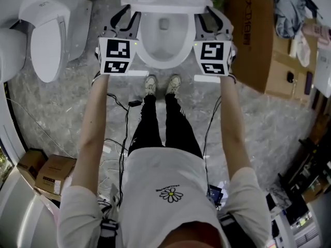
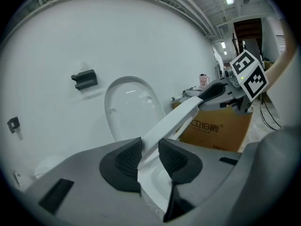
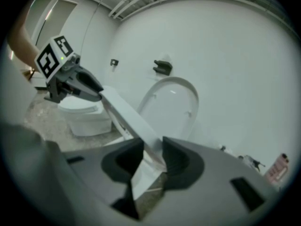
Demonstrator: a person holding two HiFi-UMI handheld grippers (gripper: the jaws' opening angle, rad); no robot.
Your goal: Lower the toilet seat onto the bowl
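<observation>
Clear gap under tilted seat [image 1: 165,4] down to bowl [image 1: 164,63]. Raised lid [image 2: 129,107] and wall [image 2: 56,41] close behind. Second toilet [image 1: 49,35] crowding the left, box [image 1: 256,35] the right. Open floor [image 1: 62,102] on either flank of the bowl, with cables [image 1: 123,138] trailing near the feet [image 1: 163,84].
</observation>
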